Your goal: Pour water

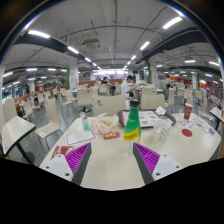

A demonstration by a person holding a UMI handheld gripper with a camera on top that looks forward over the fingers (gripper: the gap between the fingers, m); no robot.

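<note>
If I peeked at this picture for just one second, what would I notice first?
Probably the green bottle, standing on the pale table just beyond the gripper, whose two open fingers with purple pads frame it from below. Next, the small red-topped bottle to its left. Behind them stretches a big hall with long ceiling lights and a person standing far back.

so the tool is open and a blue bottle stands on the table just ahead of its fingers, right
Not quite: the bottle is green, not blue. The gripper view shows it standing on the white table just ahead of the open tool, whose fingers hold nothing.
</note>
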